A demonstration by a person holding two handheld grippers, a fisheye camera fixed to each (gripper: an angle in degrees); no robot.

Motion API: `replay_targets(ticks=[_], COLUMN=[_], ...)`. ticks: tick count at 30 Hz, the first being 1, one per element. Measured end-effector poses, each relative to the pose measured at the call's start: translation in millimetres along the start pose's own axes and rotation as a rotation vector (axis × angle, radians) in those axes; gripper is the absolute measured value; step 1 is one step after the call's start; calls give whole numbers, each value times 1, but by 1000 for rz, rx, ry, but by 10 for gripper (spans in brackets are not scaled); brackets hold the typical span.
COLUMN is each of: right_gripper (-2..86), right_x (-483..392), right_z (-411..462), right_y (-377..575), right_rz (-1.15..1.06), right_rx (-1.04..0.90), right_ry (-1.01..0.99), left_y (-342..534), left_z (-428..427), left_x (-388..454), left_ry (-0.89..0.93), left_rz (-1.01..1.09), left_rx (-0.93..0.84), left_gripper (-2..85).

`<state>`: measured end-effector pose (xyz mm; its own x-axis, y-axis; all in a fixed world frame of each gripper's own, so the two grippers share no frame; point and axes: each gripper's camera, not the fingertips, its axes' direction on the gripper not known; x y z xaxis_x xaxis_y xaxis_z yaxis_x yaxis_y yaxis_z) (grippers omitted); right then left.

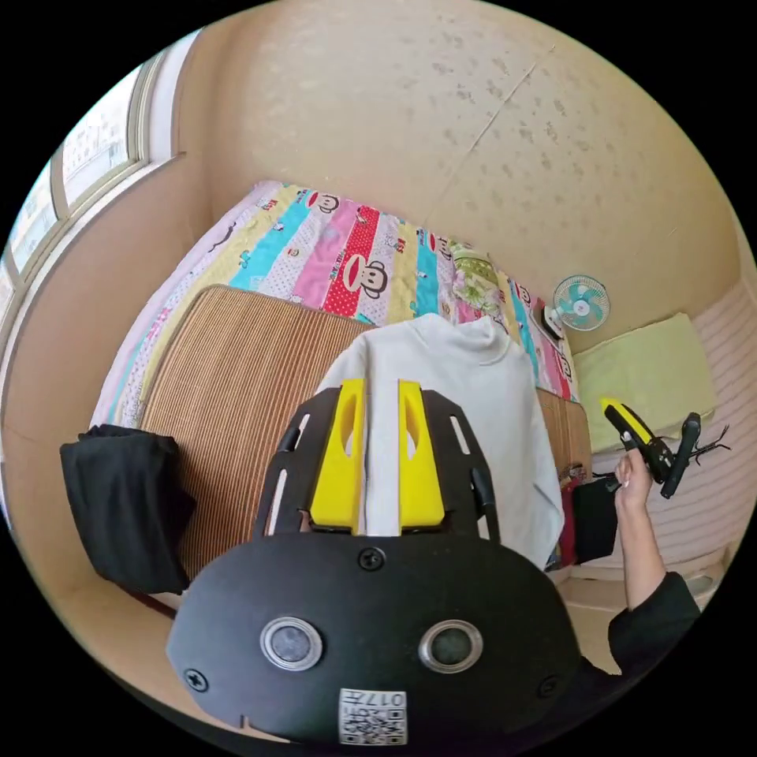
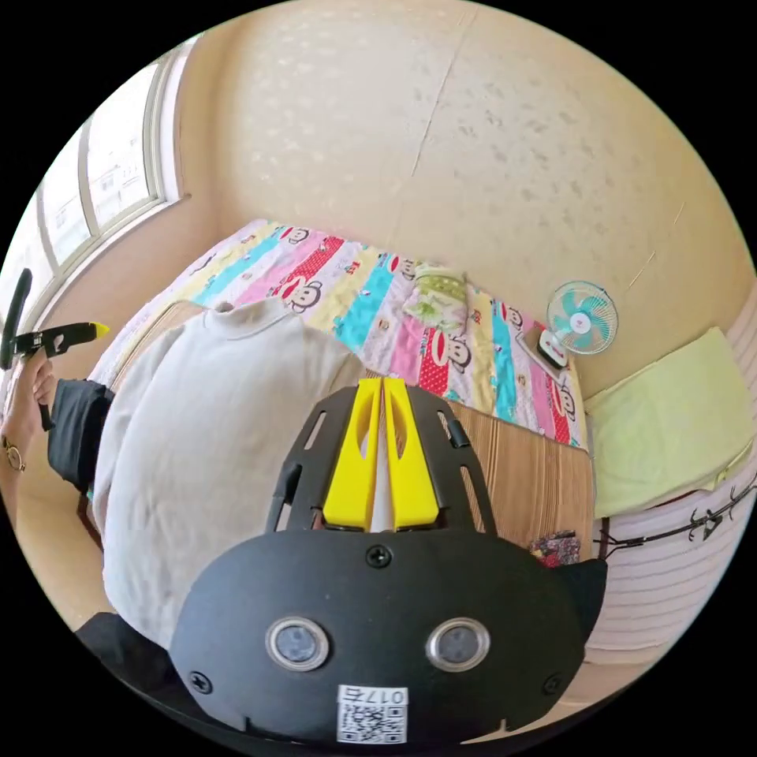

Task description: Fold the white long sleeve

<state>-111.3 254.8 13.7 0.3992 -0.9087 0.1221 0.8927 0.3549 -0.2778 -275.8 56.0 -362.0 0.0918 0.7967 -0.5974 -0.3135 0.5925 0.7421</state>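
My left gripper (image 1: 381,384) hangs over the white long-sleeved sweatshirt (image 1: 465,410), its two yellow jaws set a little apart with a strip of white cloth visible between them; I cannot tell whether they touch the fabric, and they are not pressed onto it. The sweatshirt lies spread flat on a brown ribbed bamboo mat (image 1: 229,394) on the bed, collar toward the far wall, its body reaching the near edge of the mat. Beyond the mat lies a bright striped cartoon-print bedsheet (image 1: 347,252), with a small green floral pillow (image 1: 473,280) on it near the wall. A black garment (image 1: 126,505) is heaped at the mat's near left corner. At the right of this view my right hand (image 1: 633,481) holds up the right gripper (image 1: 611,410), well clear of the sweatshirt.

In the right gripper view that gripper's yellow jaws are almost together at the tips, a thin slit between them, clamping nothing I can make out. A small teal desk fan (image 2: 582,319) stands at the bed's far corner, beside a pale green folded blanket (image 2: 670,418). My left hand (image 2: 31,394) shows at the left edge
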Motion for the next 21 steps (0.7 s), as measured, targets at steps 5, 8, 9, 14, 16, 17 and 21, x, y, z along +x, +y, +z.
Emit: replay_targets(ticks=[5,8,9,14,16,17,21], right_gripper=[6,6,6,12,17,25,80], right_x=[-77,-117,-129,-122,-96,-68,25], right_z=[136,206,230,218,212,200,182], right_y=[72,137,167,216,215,208,172], right_rz=[-85,-104,-130,-68,106,278,629], right_rx=[-346,-602,-728,-805,-859,-784,-580], right_ry=[-272,-384,-365,-432,-498,-527,-341], left_y=[88,168,203,260,265,265,252], left_z=[155,237,259,222,217,213,195], left_x=[-17,-35,-46,-61,-67,-74,-113], left_ry=[-35,-84,-105,-55,-55,-48,-7], left_rz=[91,121,105,138,138,118,-32], left_rx=[-341,-624,-743,-648,-738,-782,-820], left_gripper=[66,60,56,32,20,12,-2])
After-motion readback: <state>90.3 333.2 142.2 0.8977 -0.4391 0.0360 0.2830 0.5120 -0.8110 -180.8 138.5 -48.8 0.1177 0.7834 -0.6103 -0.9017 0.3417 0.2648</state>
